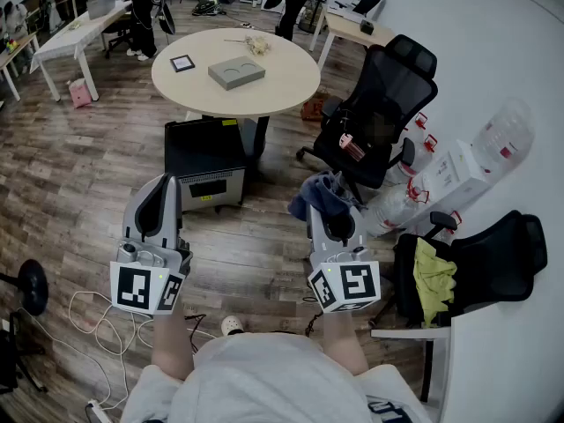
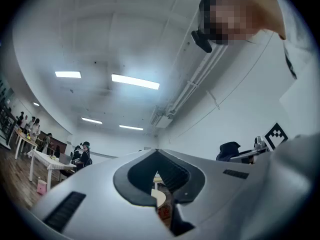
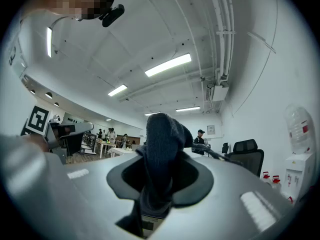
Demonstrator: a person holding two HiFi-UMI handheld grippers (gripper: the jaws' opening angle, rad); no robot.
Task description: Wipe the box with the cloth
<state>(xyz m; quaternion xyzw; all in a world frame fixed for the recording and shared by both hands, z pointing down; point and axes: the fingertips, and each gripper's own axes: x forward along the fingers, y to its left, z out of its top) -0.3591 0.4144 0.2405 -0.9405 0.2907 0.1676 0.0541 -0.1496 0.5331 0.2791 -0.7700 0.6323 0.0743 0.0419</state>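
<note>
A flat grey box (image 1: pixel 236 72) lies on the round beige table (image 1: pixel 291 86) far ahead of me. Both grippers are held up near my body, well short of the table. My right gripper (image 1: pixel 331 208) (image 3: pixel 159 184) is shut on a dark blue cloth (image 1: pixel 317 194) (image 3: pixel 163 144), which bunches up above the jaws and hangs a little to their left. My left gripper (image 1: pixel 161 194) (image 2: pixel 162 186) is shut with nothing in it; only a thin slit shows between its jaws. The gripper views tilt upward at the ceiling, and the box does not show in them.
A black cabinet-like unit (image 1: pixel 204 161) stands on the wooden floor in front of the table. A black office chair (image 1: pixel 374 113) and water bottles (image 1: pixel 458 170) are to the right. White cables (image 1: pixel 88 324) lie on the floor at left. People stand at the far desks (image 1: pixel 79 29).
</note>
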